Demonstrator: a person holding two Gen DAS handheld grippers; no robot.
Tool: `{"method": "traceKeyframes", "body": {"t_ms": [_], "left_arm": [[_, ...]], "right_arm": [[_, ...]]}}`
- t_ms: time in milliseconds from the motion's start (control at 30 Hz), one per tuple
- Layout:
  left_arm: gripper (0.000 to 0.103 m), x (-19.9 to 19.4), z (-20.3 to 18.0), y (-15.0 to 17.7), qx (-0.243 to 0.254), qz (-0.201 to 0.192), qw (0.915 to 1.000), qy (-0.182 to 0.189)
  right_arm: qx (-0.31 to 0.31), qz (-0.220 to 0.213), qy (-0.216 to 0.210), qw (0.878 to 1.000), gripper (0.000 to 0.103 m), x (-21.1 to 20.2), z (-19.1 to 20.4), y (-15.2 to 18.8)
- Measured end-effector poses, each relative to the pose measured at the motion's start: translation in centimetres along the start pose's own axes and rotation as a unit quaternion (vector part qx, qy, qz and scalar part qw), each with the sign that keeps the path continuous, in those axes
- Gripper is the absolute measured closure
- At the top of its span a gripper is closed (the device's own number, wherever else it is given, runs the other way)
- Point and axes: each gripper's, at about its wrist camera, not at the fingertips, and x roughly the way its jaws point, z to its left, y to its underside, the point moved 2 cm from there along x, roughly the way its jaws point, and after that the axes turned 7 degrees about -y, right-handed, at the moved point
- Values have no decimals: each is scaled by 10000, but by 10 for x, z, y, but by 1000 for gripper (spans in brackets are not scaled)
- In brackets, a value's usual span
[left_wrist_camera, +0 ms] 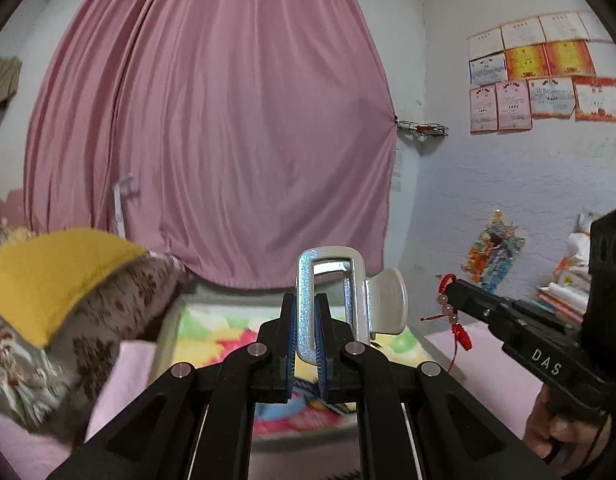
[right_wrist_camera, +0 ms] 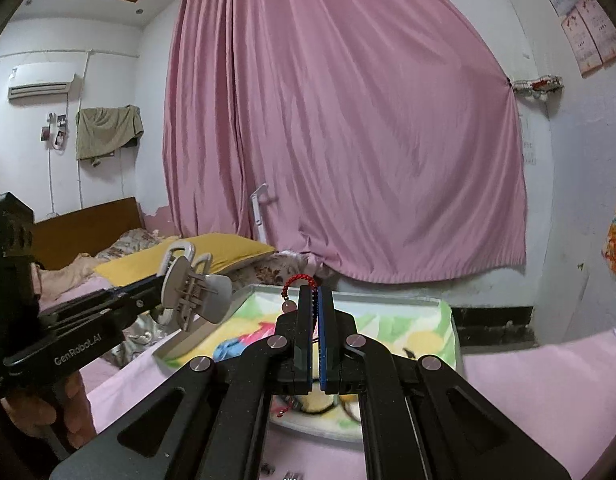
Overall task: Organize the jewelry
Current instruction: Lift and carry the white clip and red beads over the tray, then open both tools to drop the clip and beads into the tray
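My left gripper [left_wrist_camera: 307,308] is shut on a silver glitter claw hair clip [left_wrist_camera: 340,292] and holds it up in the air; the clip also shows in the right wrist view [right_wrist_camera: 192,288]. My right gripper [right_wrist_camera: 317,300] is shut on a red cord bracelet [right_wrist_camera: 298,282] with pinkish beads, whose loop sticks out above the fingertips; it also shows in the left wrist view [left_wrist_camera: 454,314]. Both grippers hover above a grey tray [right_wrist_camera: 388,300] lined with a colourful cloth [left_wrist_camera: 228,340], which holds more small jewelry, blurred.
The tray sits on a bed with a pink sheet [right_wrist_camera: 548,384]. A yellow pillow [left_wrist_camera: 48,276] and patterned quilt [left_wrist_camera: 124,300] lie to the left. A pink curtain [right_wrist_camera: 348,140] hangs behind. Books [left_wrist_camera: 564,296] are stacked at the right wall.
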Motion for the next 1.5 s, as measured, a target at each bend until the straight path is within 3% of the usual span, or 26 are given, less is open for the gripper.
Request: {"method": "traceKeyframes", "body": {"t_ms": [200,367,633,1100,1500], "left_arm": [[95,23,10,-4,124,32,9997,-219],[95,53,33,2,-181,552,9976,-363],[95,92,61,28,-683,1465,9857,-469],[95,123,83,49,-891,2296,9669,-668],[95,132,81,59,-873,2631,9587,-638]], "right_arm": [[28,186,18,9998,101,35,-5,-1],[266,754,-49,9968,101,74,-16,14],[696,1470,-115,9866,101,108,-39,47],[908,2376,-374,9664,101,141,-41,73],[957,2573,-429,9606,100,148,-39,79]]}}
